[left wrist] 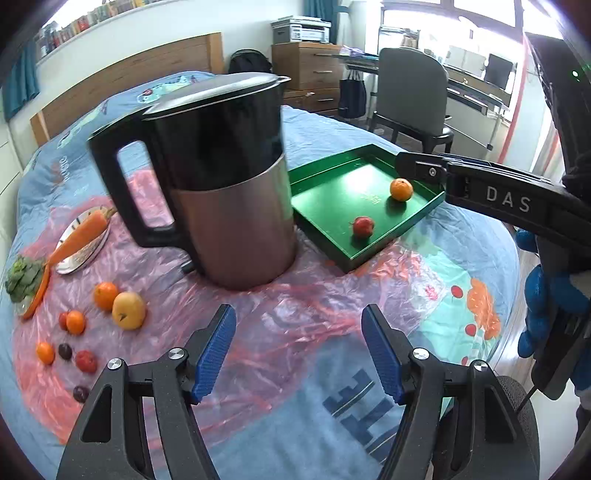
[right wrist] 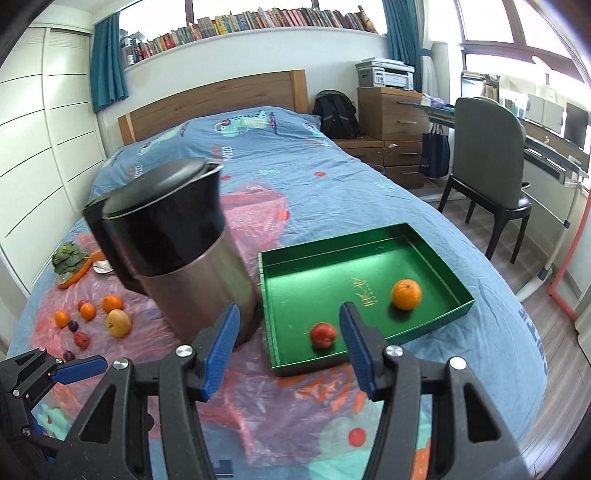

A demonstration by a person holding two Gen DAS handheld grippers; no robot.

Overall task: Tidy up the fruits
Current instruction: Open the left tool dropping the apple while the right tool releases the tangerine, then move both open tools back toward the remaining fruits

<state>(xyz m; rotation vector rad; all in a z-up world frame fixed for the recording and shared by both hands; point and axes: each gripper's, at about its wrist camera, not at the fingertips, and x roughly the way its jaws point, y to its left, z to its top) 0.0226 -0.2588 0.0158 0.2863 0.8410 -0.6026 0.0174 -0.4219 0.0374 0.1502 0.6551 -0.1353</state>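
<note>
Looking along the left gripper (left wrist: 299,354), jaws apart and empty, loose fruits (left wrist: 127,310) lie far left of the kettle (left wrist: 221,177). From the right gripper (right wrist: 290,347), also apart, the green tray (right wrist: 436,314) holds an orange (right wrist: 406,294) and a red fruit (right wrist: 323,335).

I see a bedroom: wooden headboard (right wrist: 221,96) far, books (right wrist: 258,20) on a ledge above, teal curtains (right wrist: 109,59), white wardrobe (right wrist: 44,122) left, chair (right wrist: 487,158) and bright windows (right wrist: 517,22) right.

Each claw (left wrist: 299,354) is black framed, with blue ribbed pads (left wrist: 216,354) and silver screws; white "DAS" lettering marks the right claw (right wrist: 290,350); blue gloved hand (left wrist: 546,314).
</note>
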